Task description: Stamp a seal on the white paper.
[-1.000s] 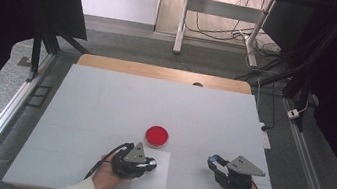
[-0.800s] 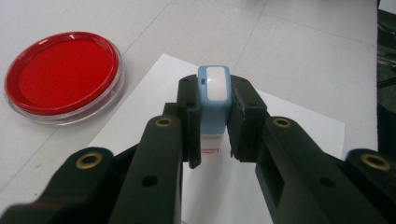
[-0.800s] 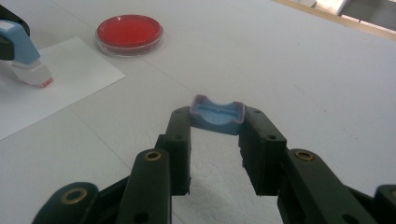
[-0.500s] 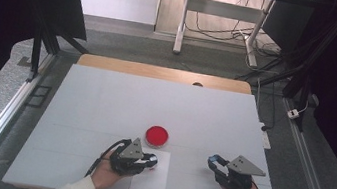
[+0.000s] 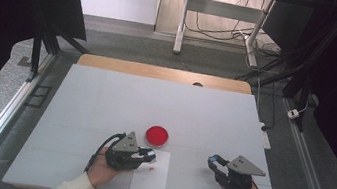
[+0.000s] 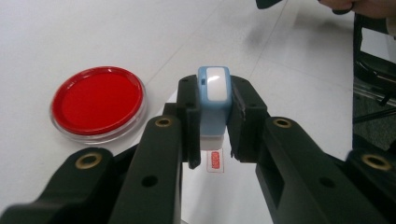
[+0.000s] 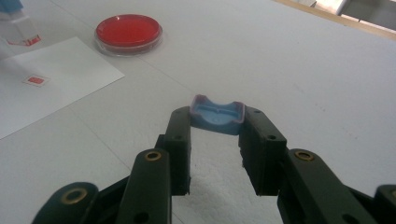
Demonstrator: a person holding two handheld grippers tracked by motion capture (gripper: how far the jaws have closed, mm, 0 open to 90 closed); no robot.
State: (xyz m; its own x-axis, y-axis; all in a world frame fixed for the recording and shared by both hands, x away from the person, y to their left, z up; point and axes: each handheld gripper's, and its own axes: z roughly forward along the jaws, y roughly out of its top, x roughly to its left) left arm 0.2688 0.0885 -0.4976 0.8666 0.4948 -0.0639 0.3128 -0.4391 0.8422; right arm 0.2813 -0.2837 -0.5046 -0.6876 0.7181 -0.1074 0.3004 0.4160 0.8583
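Note:
My left gripper (image 6: 214,95) is shut on a blue and white stamp (image 6: 214,100), held just above a white sheet of paper (image 5: 149,185). A small red stamp mark (image 6: 215,161) lies on the paper under it. In the high view the left gripper (image 5: 150,155) is at the sheet's top left corner. A round red ink dish (image 5: 156,136) stands just beyond it. My right gripper (image 7: 217,122) is shut on the stamp's blue cap (image 7: 217,113), low over the table at the front right (image 5: 212,160).
The white table (image 5: 105,100) stretches far beyond the dish, with a wooden strip (image 5: 159,72) along its far edge. Metal rails run along both sides. The right gripper view has the ink dish (image 7: 128,29) and the paper (image 7: 56,70) at its upper left.
The left hand with the stamp has shifted very slightly to the left. The right hand has kept still.

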